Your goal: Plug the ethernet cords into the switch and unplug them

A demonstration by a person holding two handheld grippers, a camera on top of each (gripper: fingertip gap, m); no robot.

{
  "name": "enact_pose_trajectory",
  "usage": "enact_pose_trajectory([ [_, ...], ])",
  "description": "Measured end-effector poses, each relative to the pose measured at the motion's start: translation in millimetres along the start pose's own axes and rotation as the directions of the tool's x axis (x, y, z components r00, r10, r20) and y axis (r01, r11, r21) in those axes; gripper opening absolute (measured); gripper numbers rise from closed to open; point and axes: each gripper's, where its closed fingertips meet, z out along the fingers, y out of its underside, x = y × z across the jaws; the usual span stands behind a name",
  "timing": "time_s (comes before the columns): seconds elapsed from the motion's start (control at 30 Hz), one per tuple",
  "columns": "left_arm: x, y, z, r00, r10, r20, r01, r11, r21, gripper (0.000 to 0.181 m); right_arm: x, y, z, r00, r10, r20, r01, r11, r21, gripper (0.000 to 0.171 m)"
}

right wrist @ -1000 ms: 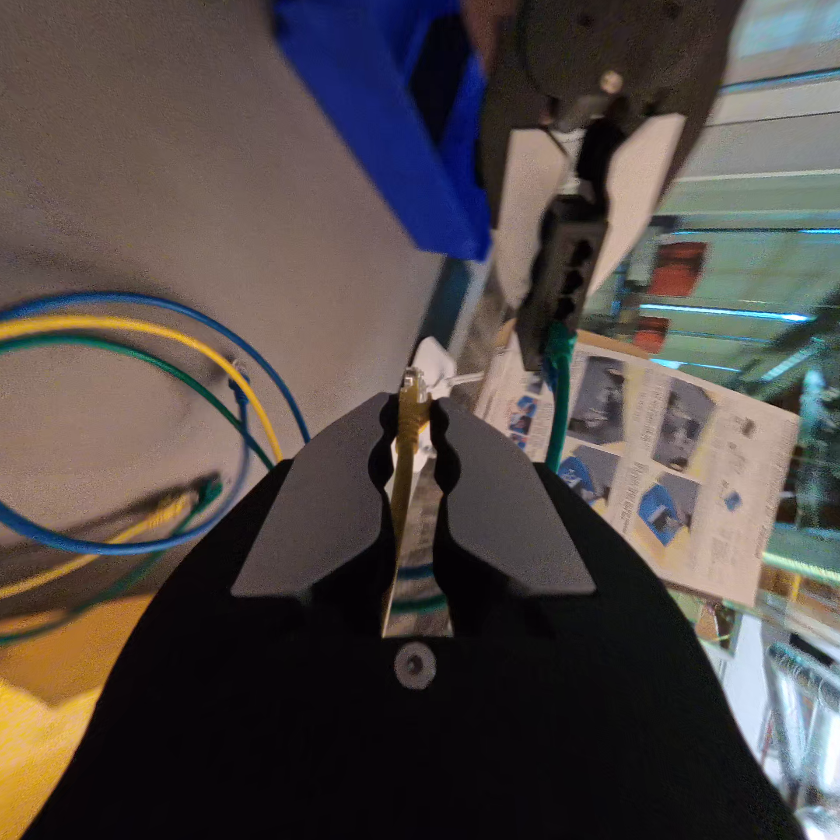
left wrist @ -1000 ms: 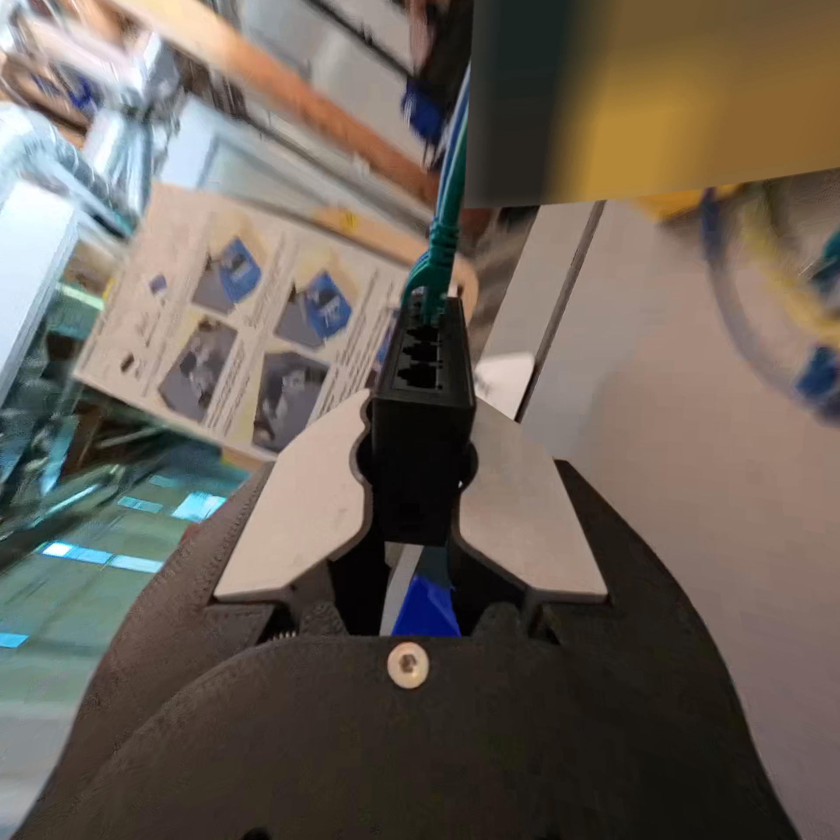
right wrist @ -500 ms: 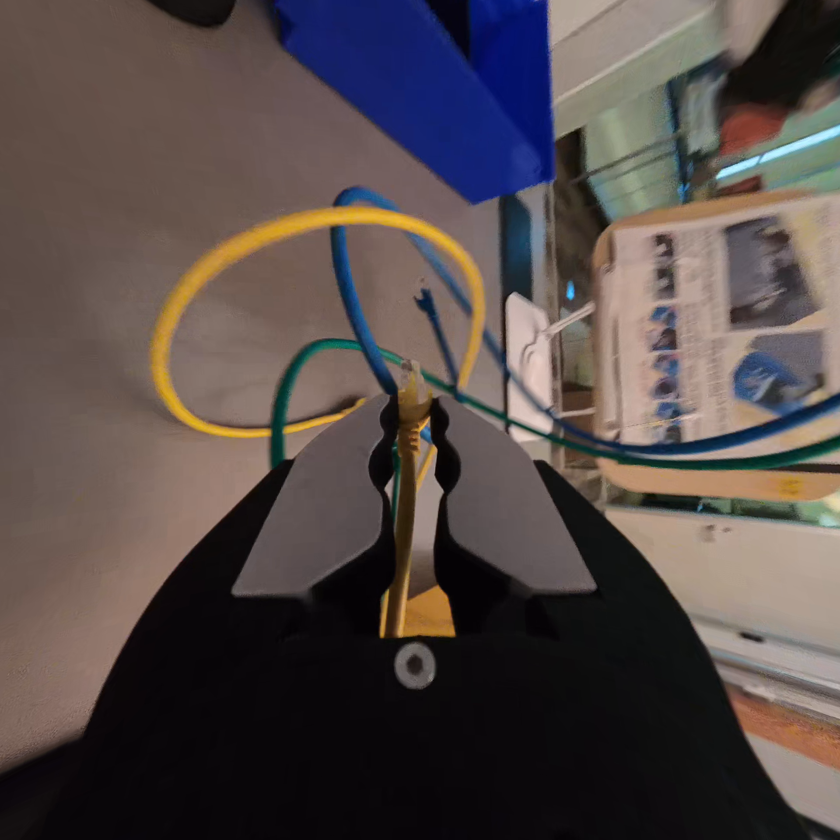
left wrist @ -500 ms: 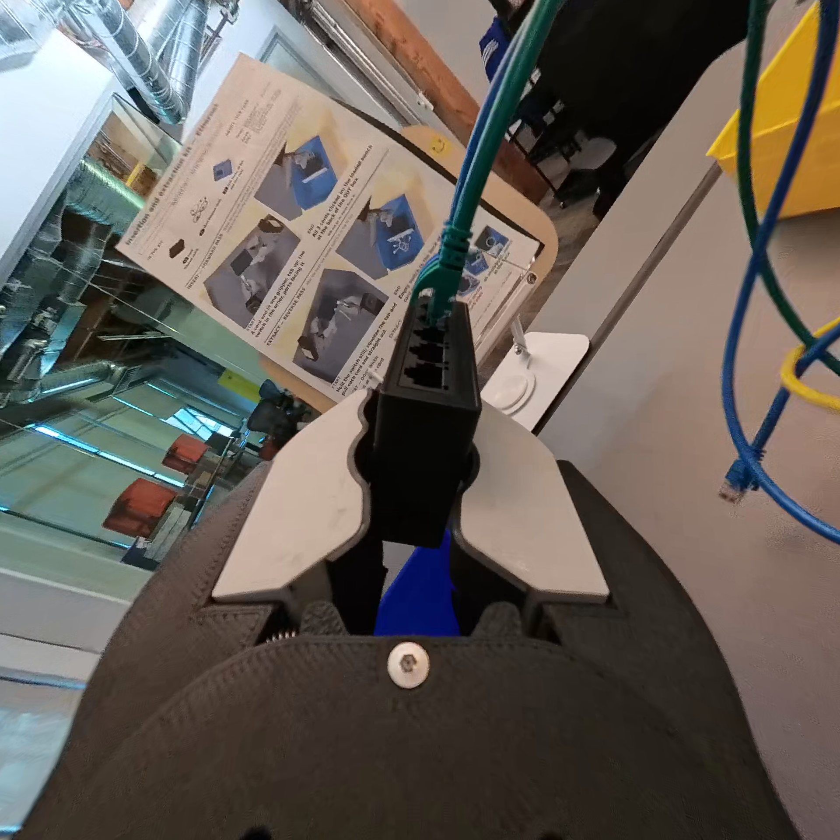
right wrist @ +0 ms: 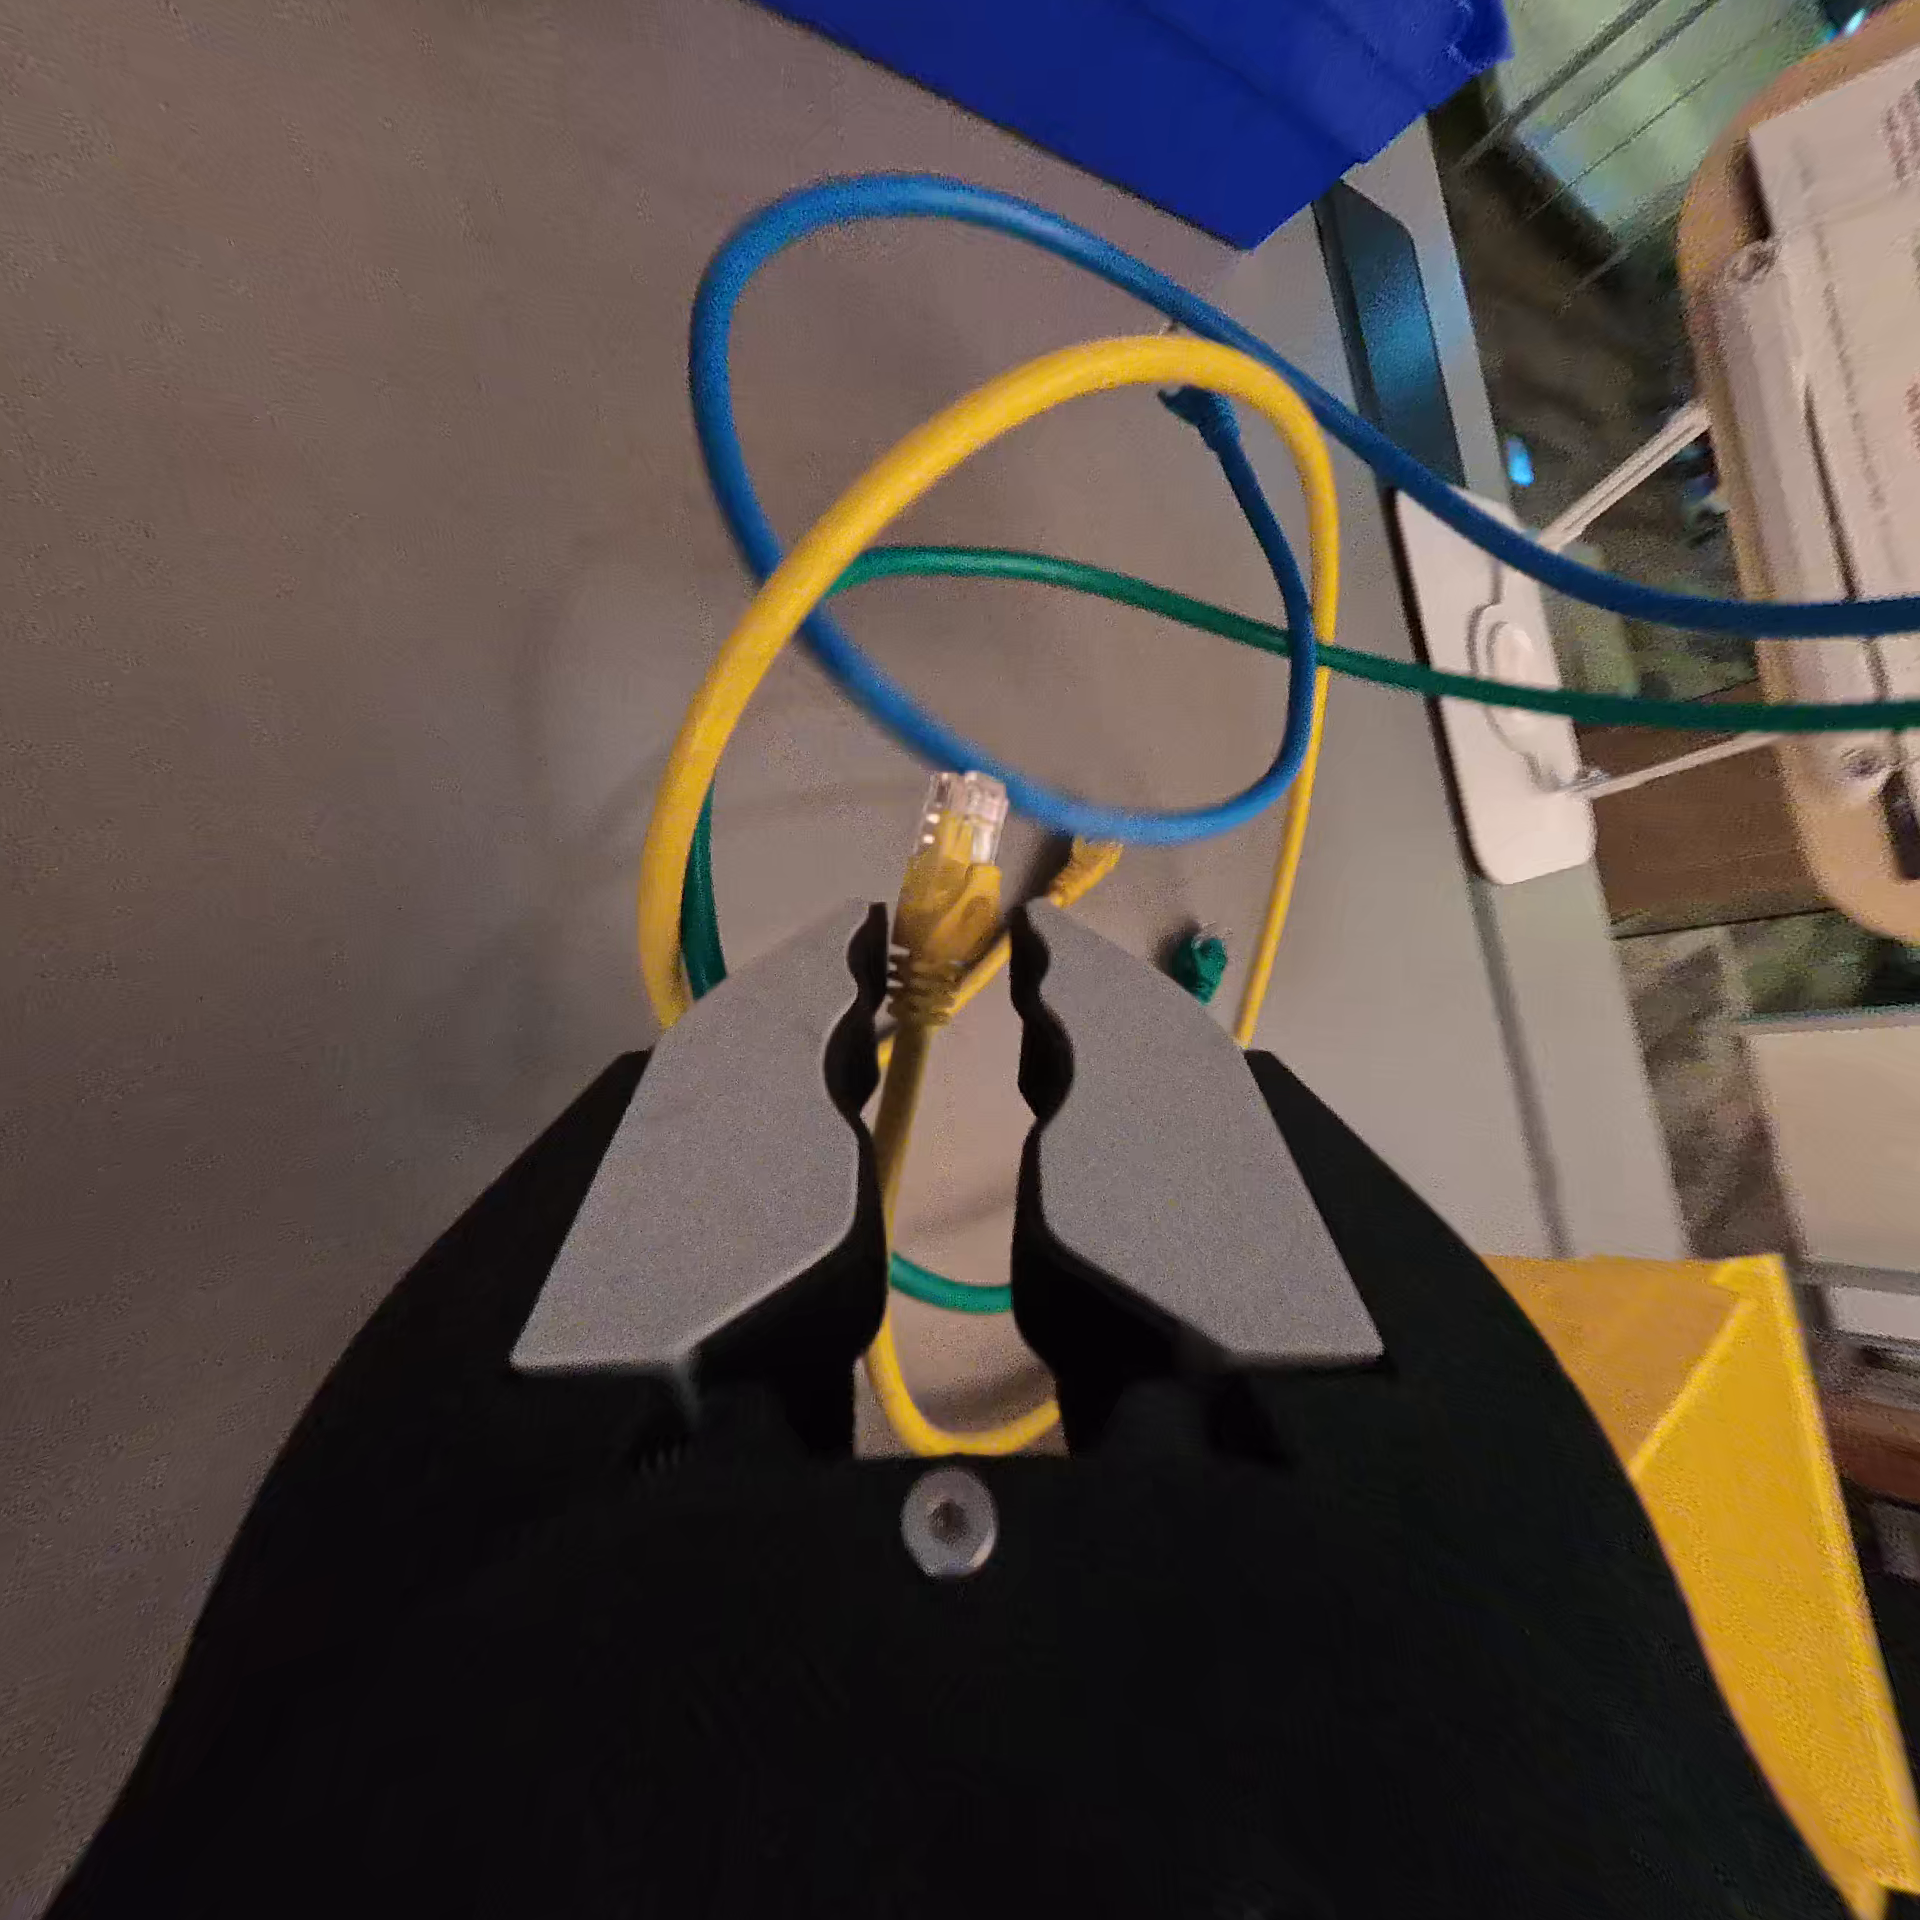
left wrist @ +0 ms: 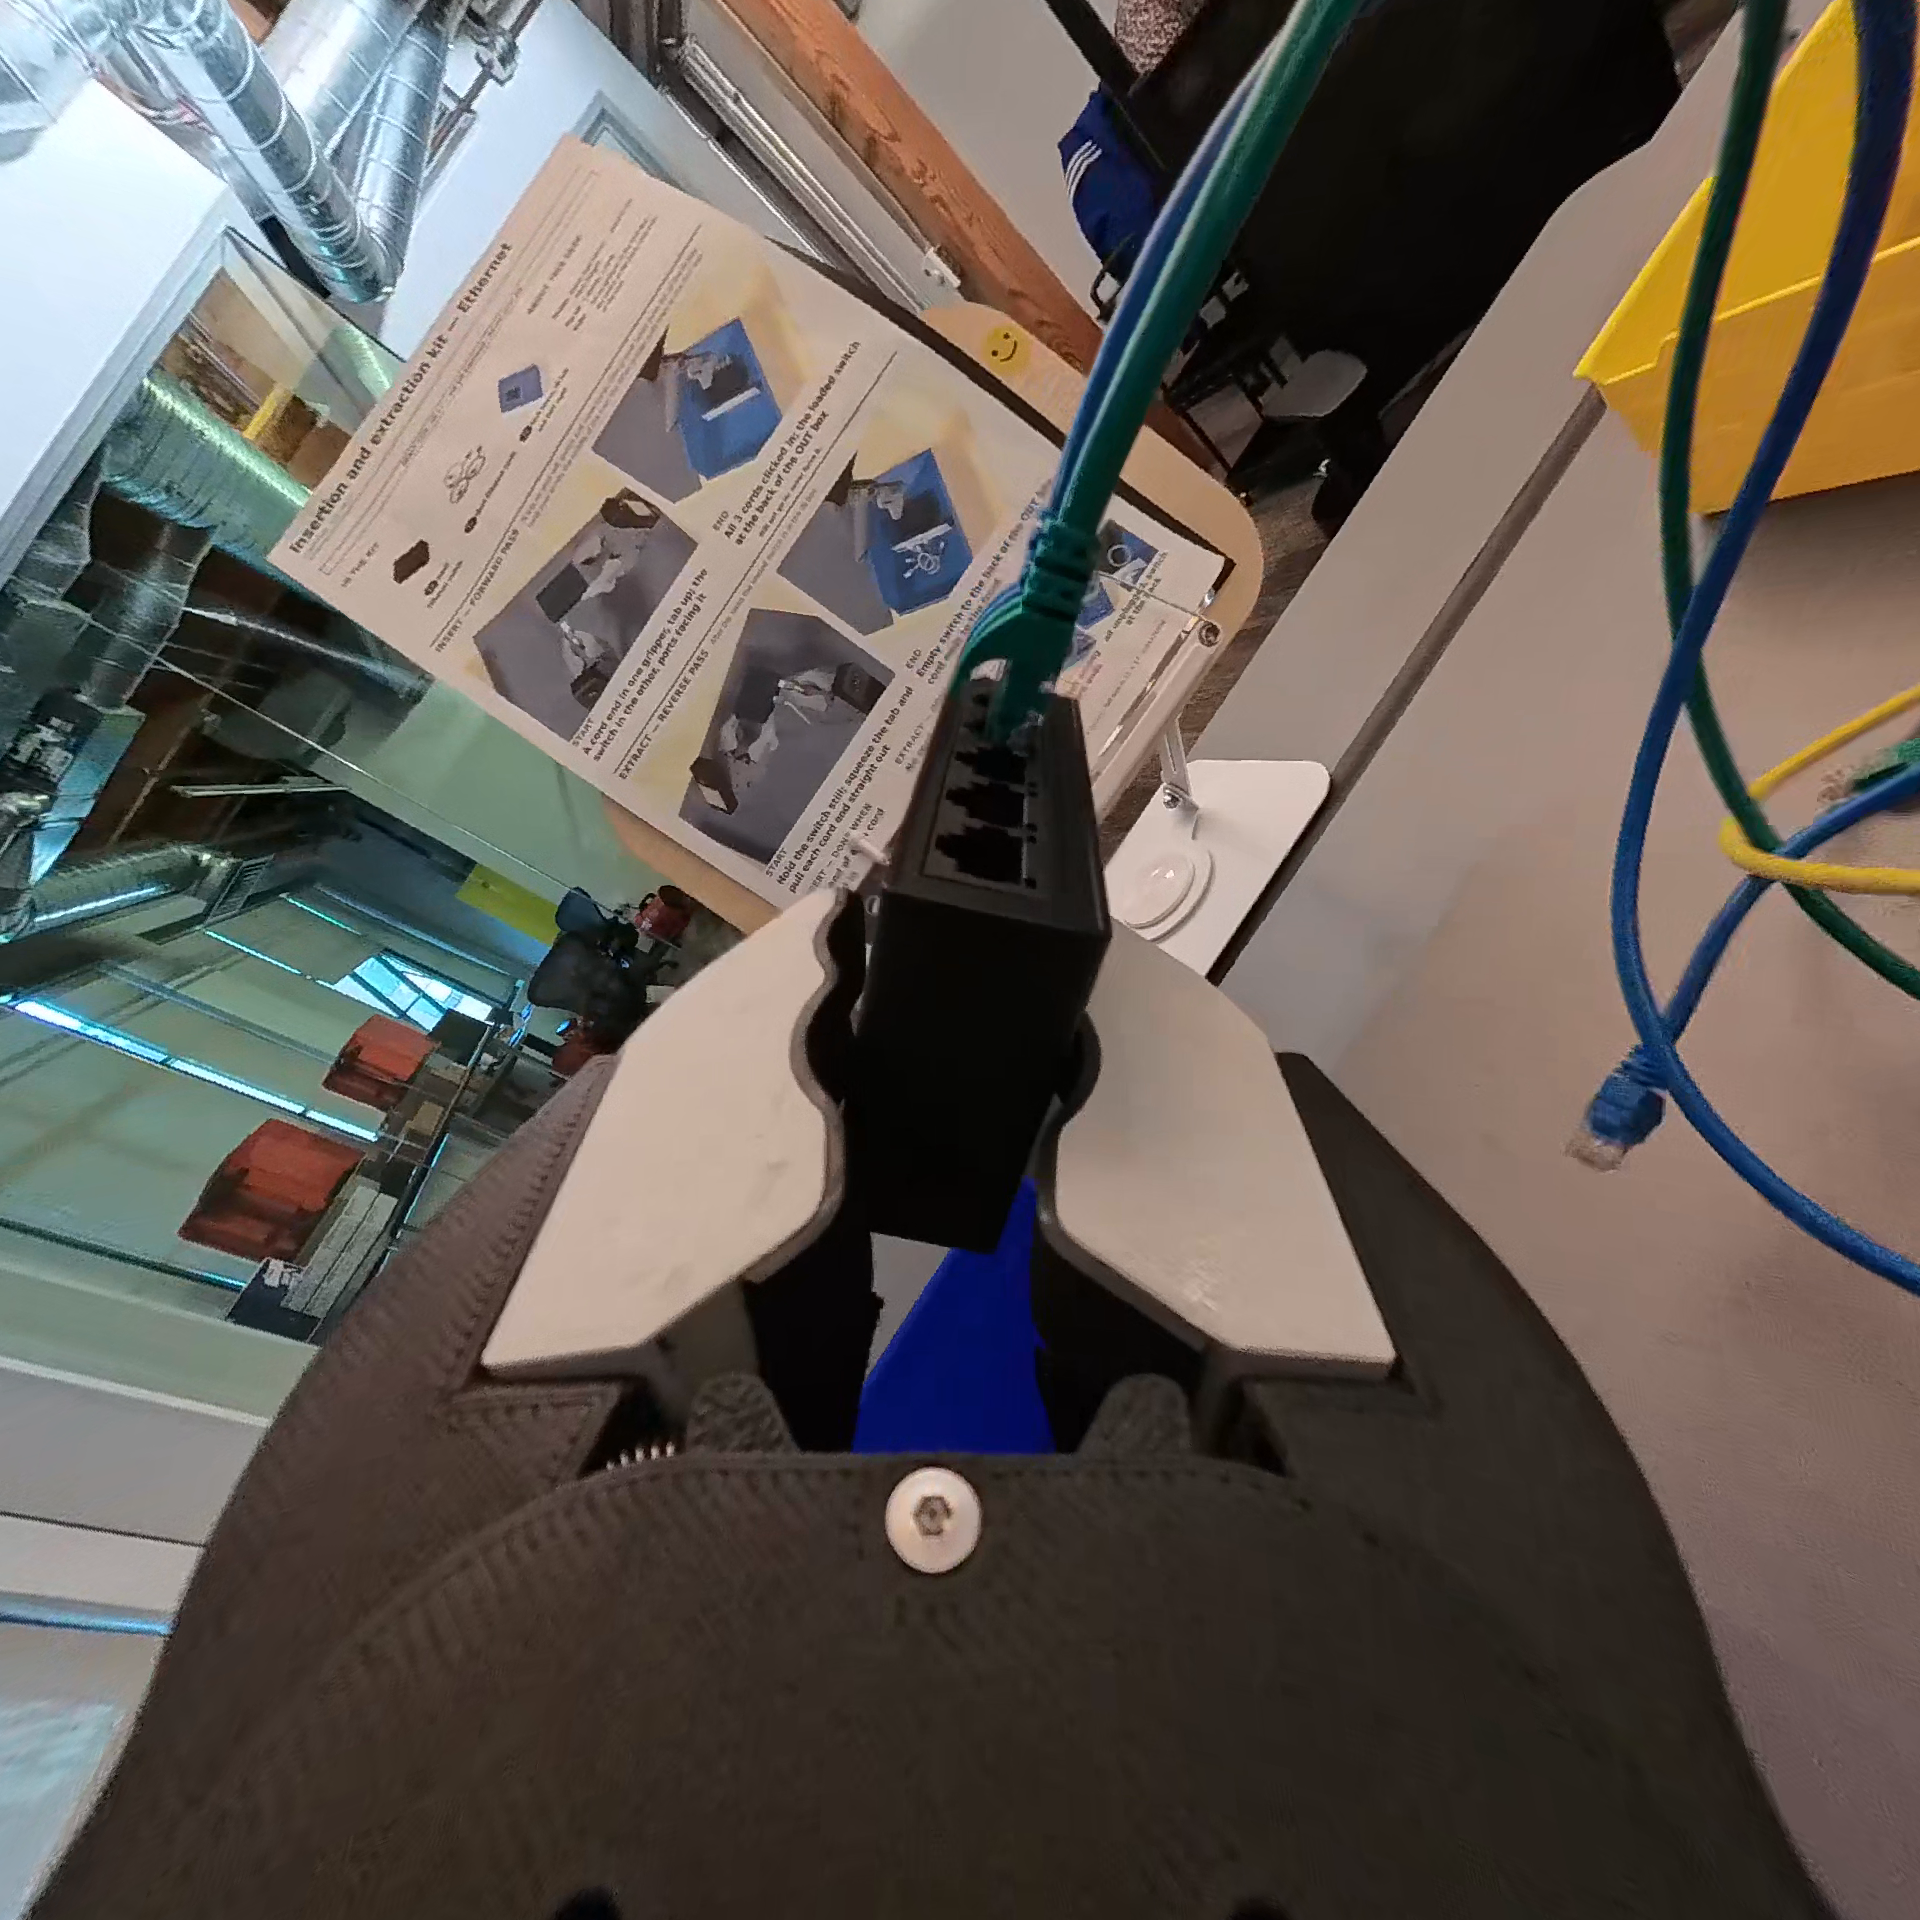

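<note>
My left gripper (left wrist: 961,987) is shut on the black switch (left wrist: 987,935) and holds it up in the air, ports facing up. A green cord (left wrist: 1049,592) is plugged into its far port, and a blue cord (left wrist: 1132,312) runs beside it to the same end. The nearer ports are empty. My right gripper (right wrist: 948,925) is open above the grey table (right wrist: 312,520). The yellow cord's plug (right wrist: 951,873) sits tilted between its fingers, leaning on the left one. Yellow (right wrist: 790,582), blue (right wrist: 727,416) and green (right wrist: 1143,592) cords loop in front of it.
A blue bin (right wrist: 1143,94) stands at the table's far side and a yellow bin (right wrist: 1714,1507) at the near right. An instruction sheet (left wrist: 675,520) stands on a white base (left wrist: 1226,831) at the table's edge. Loose blue (left wrist: 1616,1117) and green (right wrist: 1200,961) plugs hang free.
My right gripper has swung away from the switch toward the table and its jaws have widened, so the yellow plug now sits loose and turned. My left gripper keeps hold of the switch.
</note>
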Motion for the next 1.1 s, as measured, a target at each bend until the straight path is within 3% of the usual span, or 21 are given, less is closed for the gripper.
enact_pose_trajectory([
  [0.13, 4.5, -1.3, 2.2, 1.000, 0.003, -0.014, -0.004, 1.000, -0.007, 0.033, 18.4, -11.6, -16.5, 0.977, 0.215, 0.011, -0.215, 0.973, 0.078, 0.034],
  [0.3, 10.4, -3.8, 4.7, 0.999, 0.020, -0.025, -0.021, 1.000, -0.014, 0.033, 20.2, -64.9, -32.1, 0.892, 0.449, 0.044, -0.449, 0.872, 0.195, 0.056],
  [0.53, 13.0, -3.7, 6.2, 0.999, 0.029, -0.027, -0.030, 0.999, -0.026, 0.033, -30.0, -57.0, 28.7, 0.878, 0.477, -0.036, -0.478, 0.878, -0.025, 0.059],
  [0.63, 10.6, -4.3, 4.8, 1.000, 0.022, -0.022, -0.022, 1.000, -0.019, 0.033, -32.9, -53.0, 36.6, 0.856, 0.503, -0.122, -0.508, 0.861, -0.006, 0.060],
  [0.7, 9.5, -5.6, 3.7, 1.000, 0.016, -0.021, -0.017, 1.000, -0.011, 0.033, -32.0, -42.0, 42.6, 0.871, 0.455, -0.187, -0.471, 0.881, -0.047, 0.042],
  [0.73, 9.2, -6.1, 3.2, 1.000, 0.018, -0.020, -0.018, 1.000, -0.009, 0.033, -34.5, -44.0, 44.1, 0.878, 0.449, -0.168, -0.461, 0.886, -0.041, 0.027],
  [0.8, 8.1, -5.0, 2.6, 1.000, 0.024, -0.014, -0.024, 1.000, -0.014, 0.033, -32.0, -53.8, 38.2, 0.885, 0.443, -0.146, -0.446, 0.895, 0.010, 0.015],
  [1.0, 8.5, 2.7, 3.7, 0.999, 0.043, -0.027, -0.044, 0.998, -0.041, 0.033, 6.8, -59.4, -4.6, 0.820, 0.571, -0.044, -0.564, 0.819, 0.111, 0.014],
  [1.1, 16.2, 6.3, 2.9, 0.993, 0.096, -0.067, -0.099, 0.994, -0.042, 0.032, 31.3, -66.5, -35.0, 0.725, 0.679, 0.116, -0.684, 0.690, 0.237, 0.014],
])
